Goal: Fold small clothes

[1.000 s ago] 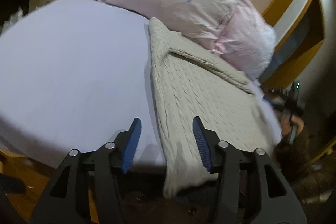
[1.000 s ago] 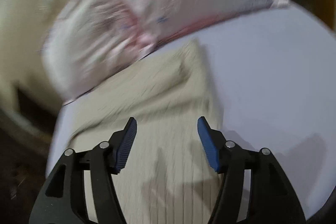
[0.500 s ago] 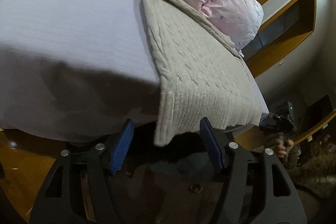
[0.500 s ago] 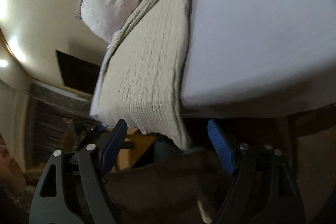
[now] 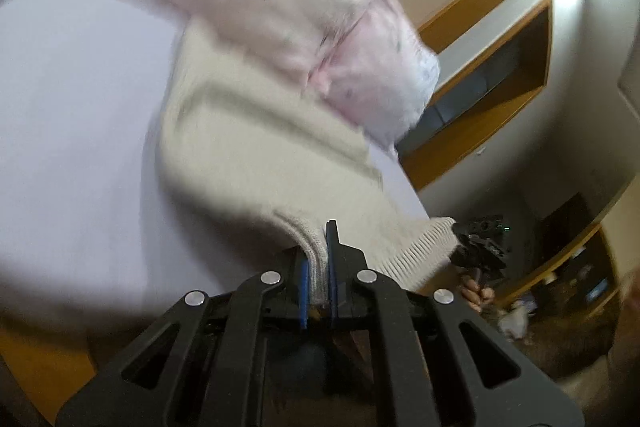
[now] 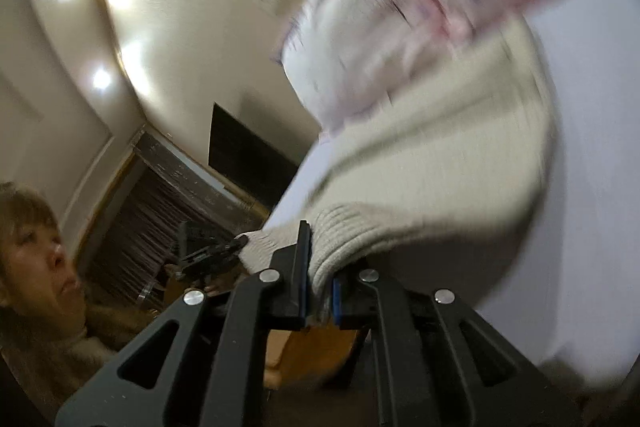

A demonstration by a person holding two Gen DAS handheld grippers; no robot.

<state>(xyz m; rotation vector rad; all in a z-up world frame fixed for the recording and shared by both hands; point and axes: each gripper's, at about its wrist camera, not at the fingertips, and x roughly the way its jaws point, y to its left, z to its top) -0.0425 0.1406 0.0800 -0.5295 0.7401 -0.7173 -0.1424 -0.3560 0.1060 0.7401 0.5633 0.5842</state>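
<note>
A cream knit sweater (image 5: 256, 147) lies on the lavender bed sheet (image 5: 72, 115), its far end against the pillows. My left gripper (image 5: 318, 263) is shut on the sweater's ribbed hem at one near corner. The hem is lifted off the sheet. In the right wrist view the same sweater (image 6: 440, 163) runs away from me, and my right gripper (image 6: 320, 267) is shut on the ribbed hem at the other near corner. Each gripper shows in the other's view: the right one (image 5: 480, 239) and the left one (image 6: 208, 251), both at the hem. Both views are motion-blurred.
Two pink pillows (image 5: 280, 7) lie at the bed's head. A wooden headboard and wall niche (image 5: 500, 67) stand on the right. The person's face (image 6: 32, 251) is at the left of the right wrist view. The sheet (image 6: 592, 147) extends to the right.
Both grippers were open below the bed edge at the hanging hem. They have shut on the hem corners and lifted them up and toward the pillows.
</note>
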